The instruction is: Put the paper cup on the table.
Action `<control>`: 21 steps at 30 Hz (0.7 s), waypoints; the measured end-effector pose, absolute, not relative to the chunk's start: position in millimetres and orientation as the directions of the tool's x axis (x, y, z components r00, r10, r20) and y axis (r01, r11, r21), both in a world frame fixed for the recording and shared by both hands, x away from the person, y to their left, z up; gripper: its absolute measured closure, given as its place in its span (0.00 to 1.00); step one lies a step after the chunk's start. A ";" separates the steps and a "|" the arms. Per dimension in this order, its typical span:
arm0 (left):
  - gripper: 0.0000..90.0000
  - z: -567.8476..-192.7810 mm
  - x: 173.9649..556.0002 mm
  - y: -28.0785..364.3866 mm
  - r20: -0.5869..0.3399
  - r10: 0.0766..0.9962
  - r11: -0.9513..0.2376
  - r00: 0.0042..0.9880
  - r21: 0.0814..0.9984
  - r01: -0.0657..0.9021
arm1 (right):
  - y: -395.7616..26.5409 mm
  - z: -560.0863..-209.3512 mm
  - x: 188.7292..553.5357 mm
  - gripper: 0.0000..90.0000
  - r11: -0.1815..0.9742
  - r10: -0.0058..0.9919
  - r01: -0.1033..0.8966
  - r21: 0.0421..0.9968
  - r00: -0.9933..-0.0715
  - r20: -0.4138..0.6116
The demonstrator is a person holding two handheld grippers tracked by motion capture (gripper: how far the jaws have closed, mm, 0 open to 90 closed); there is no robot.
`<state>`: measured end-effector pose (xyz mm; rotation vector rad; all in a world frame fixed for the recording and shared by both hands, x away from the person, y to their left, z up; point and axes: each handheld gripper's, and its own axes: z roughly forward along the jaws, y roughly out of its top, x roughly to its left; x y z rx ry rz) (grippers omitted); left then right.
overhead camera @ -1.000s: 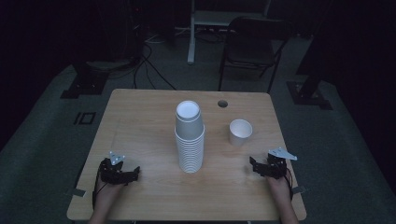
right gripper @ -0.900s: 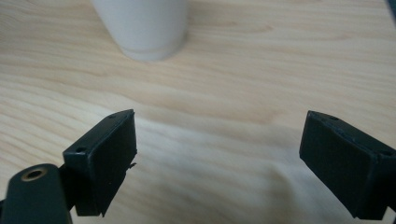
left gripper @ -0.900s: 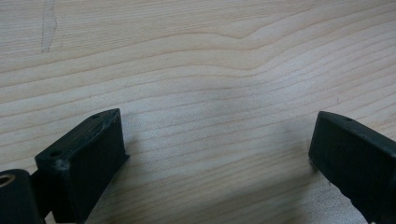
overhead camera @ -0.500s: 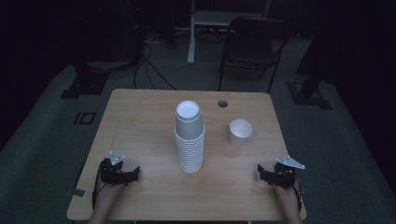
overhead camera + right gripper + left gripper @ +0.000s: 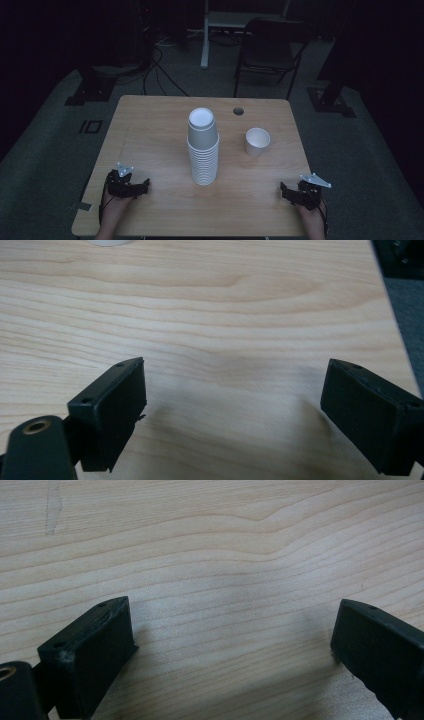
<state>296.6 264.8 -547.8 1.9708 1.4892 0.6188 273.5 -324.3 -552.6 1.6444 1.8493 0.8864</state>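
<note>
A tall stack of white paper cups (image 5: pixel 203 147) stands upright at the middle of the wooden table (image 5: pixel 150 130). A single white cup (image 5: pixel 257 141) stands apart to its right. My left gripper (image 5: pixel 131 186) rests near the front left corner, open, with bare wood between its jaws (image 5: pixel 232 630). My right gripper (image 5: pixel 295 194) sits near the front right corner, open as well, nothing between its jaws (image 5: pixel 235 390). In the right gripper view, the bottom edge of a white cup (image 5: pixel 107 242) peeks in at the top.
A round cable hole (image 5: pixel 238 111) is in the table's far side. A dark folding chair (image 5: pixel 272 50) and a white desk leg (image 5: pixel 205 35) stand behind the table. The right table edge (image 5: pixel 395 325) lies close to my right gripper.
My right gripper has drawn back toward the front right corner, away from the single cup. The left gripper and the cups have stayed put.
</note>
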 end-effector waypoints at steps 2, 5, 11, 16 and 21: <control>0.04 -547.8 296.5 264.9 0.016 0.964 -0.203 0.266 0.693 0.692 | -325.7 -552.8 271.0 0.12 0.024 0.993 0.666 0.745 -0.099 0.057; 0.04 -547.7 296.2 265.0 0.017 0.964 -0.204 0.266 0.691 0.693 | -328.9 -553.2 267.3 0.12 0.008 0.995 0.672 0.741 -0.079 0.060; 0.04 -547.8 295.4 264.9 0.016 0.967 -0.193 0.253 0.693 0.695 | -331.1 -553.6 263.0 0.12 0.043 0.994 0.677 0.735 -0.101 0.036; 0.04 -547.8 294.4 265.0 0.016 0.970 -0.186 0.243 0.692 0.698 | -328.3 -554.0 261.7 0.12 0.067 0.995 0.683 0.727 -0.100 0.002; 0.04 -547.8 294.2 264.9 0.015 0.972 -0.180 0.236 0.691 0.700 | -329.9 -554.2 261.9 0.12 0.052 0.995 0.689 0.723 -0.096 0.019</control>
